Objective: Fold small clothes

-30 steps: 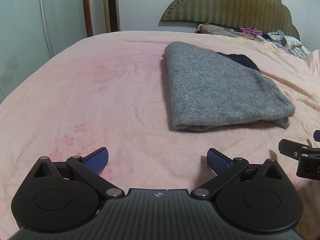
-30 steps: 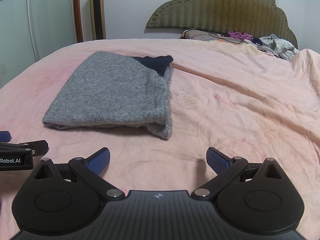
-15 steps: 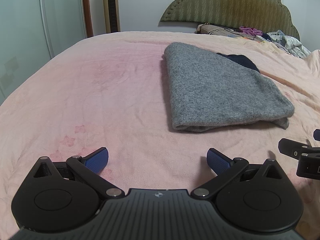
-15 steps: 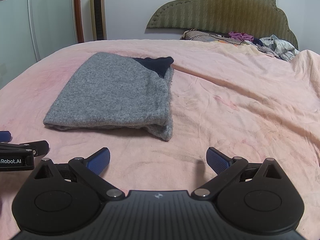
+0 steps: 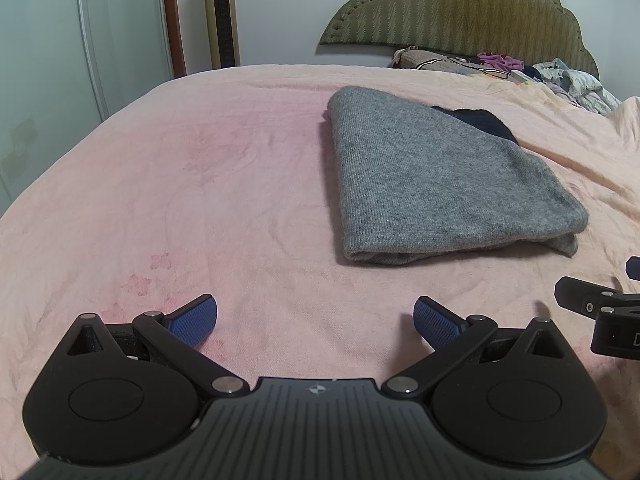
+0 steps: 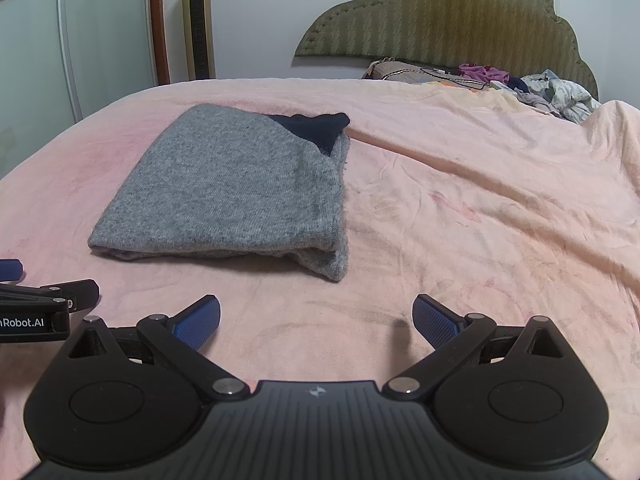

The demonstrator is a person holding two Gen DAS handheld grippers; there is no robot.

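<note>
The left gripper (image 5: 315,322) hangs low over the near part of the bed (image 5: 168,200), its blue fingers (image 5: 194,320) spread wide with nothing between them. Ahead of it and to its right lies the grey knit (image 5: 432,176), well apart from the fingers and not touched by either tool.

The knit lies flat on the pink cover as a compact, roughly rectangular bundle. Its near edge shows a rounded fold with stacked layers under it, and at the near right corner a bit of lower layer sticks out past the top one. At the far right corner a dark navy piece (image 6: 316,128) peeks out; whether it is part of the same garment or another one tucked in, I cannot tell.

The right gripper (image 6: 316,322) hovers just beside the left one, likewise released and empty, with the knit ahead and to its left.

Judging from this, the fold on this piece looks essentially finished: both tools are off it and it holds its shape. What may remain is tidying the protruding corner, or moving on to the loose clothes (image 6: 556,94) heaped by the headboard (image 6: 440,16) at far right, if those are part of the job.
</note>
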